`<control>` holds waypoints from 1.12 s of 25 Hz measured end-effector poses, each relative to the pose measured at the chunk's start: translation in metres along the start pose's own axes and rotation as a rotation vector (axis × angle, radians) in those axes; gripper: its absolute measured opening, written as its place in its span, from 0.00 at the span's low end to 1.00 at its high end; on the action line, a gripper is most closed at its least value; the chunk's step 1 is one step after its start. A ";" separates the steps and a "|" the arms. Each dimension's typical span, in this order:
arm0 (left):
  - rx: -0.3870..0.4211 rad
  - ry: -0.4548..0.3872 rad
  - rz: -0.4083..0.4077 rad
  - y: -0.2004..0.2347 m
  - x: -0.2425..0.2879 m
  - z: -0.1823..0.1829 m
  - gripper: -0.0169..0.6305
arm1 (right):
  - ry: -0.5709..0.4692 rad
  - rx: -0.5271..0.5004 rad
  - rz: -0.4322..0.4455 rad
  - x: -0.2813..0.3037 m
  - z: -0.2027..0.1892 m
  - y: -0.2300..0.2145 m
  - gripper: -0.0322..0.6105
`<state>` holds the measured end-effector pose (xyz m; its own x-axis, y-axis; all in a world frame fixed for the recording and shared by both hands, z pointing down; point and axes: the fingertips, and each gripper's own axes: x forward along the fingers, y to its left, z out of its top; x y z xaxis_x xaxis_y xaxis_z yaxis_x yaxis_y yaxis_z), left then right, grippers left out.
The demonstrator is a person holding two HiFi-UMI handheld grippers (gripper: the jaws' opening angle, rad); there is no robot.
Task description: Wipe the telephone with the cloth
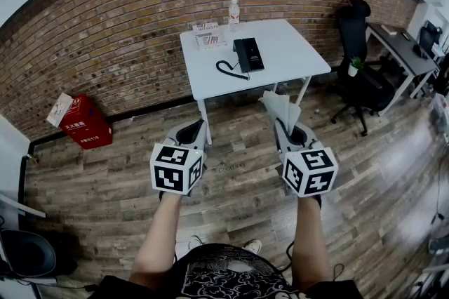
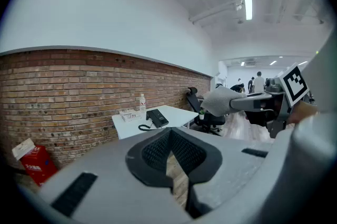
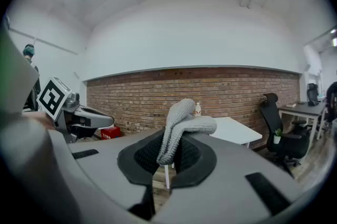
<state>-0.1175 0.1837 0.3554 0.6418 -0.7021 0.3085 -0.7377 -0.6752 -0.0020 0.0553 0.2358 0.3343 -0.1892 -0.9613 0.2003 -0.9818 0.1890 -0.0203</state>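
Your right gripper (image 1: pixel 284 129) is clamped on the cloth (image 1: pixel 280 108), which flops loose above the jaws; your left gripper (image 1: pixel 198 129) has its jaws together on nothing. Well ahead, the phone (image 1: pixel 248 54) lies on the table (image 1: pixel 295 55), cord (image 1: pixel 228 70) coiled beside it, bottle (image 1: pixel 233 12) behind. Only a fold looks pinched, so the cloth could slip out mid-wipe, and a hard push might slide the unsteadied phone or snag the cord.
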 end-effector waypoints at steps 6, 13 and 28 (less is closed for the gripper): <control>0.003 0.009 -0.003 -0.025 0.013 0.006 0.04 | 0.008 0.011 0.021 -0.008 -0.006 -0.025 0.07; 0.018 0.035 0.004 -0.065 0.028 0.006 0.04 | 0.017 0.010 0.069 -0.026 -0.017 -0.054 0.07; 0.026 0.068 -0.032 -0.058 0.101 0.015 0.04 | 0.038 0.009 0.064 0.016 -0.024 -0.100 0.07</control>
<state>-0.0072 0.1484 0.3727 0.6484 -0.6636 0.3731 -0.7107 -0.7033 -0.0159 0.1511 0.2064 0.3633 -0.2512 -0.9389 0.2354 -0.9678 0.2482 -0.0427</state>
